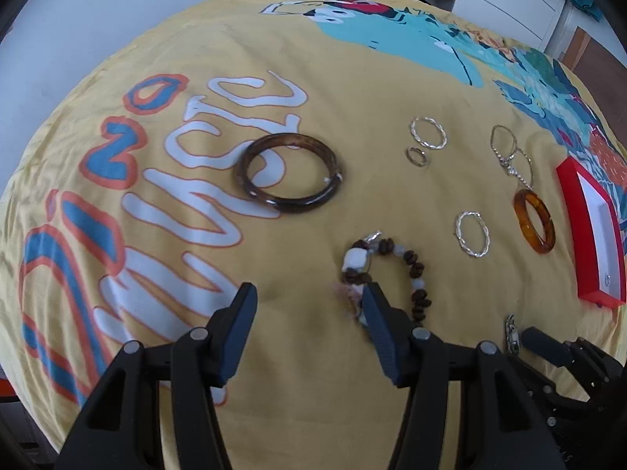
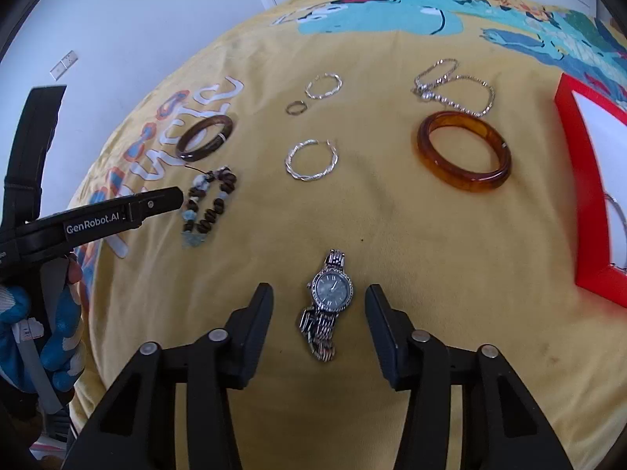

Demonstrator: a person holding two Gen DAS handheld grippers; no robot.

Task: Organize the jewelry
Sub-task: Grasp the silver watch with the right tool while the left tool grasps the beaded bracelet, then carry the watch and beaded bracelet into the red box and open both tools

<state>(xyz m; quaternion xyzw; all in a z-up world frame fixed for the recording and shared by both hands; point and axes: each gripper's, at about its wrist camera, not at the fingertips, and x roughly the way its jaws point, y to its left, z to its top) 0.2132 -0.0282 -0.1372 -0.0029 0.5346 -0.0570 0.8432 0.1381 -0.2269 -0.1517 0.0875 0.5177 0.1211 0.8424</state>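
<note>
A silver watch (image 2: 331, 293) lies on the yellow printed cloth (image 2: 392, 235), between the fingers of my right gripper (image 2: 319, 293). The jaws are open and the pads stand clear of the watch on both sides. My left gripper (image 1: 309, 303) is open over bare cloth. Its right finger (image 1: 378, 317) covers the near edge of a brown and white beaded bracelet (image 1: 415, 270). Nothing lies between the left pads. A red tray (image 2: 580, 180) with a white lining sits at the right edge, with a thin silver piece (image 2: 617, 211) inside.
On the cloth lie a dark brown bangle (image 1: 288, 174), an amber bangle (image 2: 464, 152), two twisted silver hoops (image 2: 311, 160) (image 2: 323, 86), a small ring (image 2: 296, 107) and a silver chain (image 2: 454, 86). A gloved hand (image 2: 58, 313) holds the left gripper. White cupboards stand behind.
</note>
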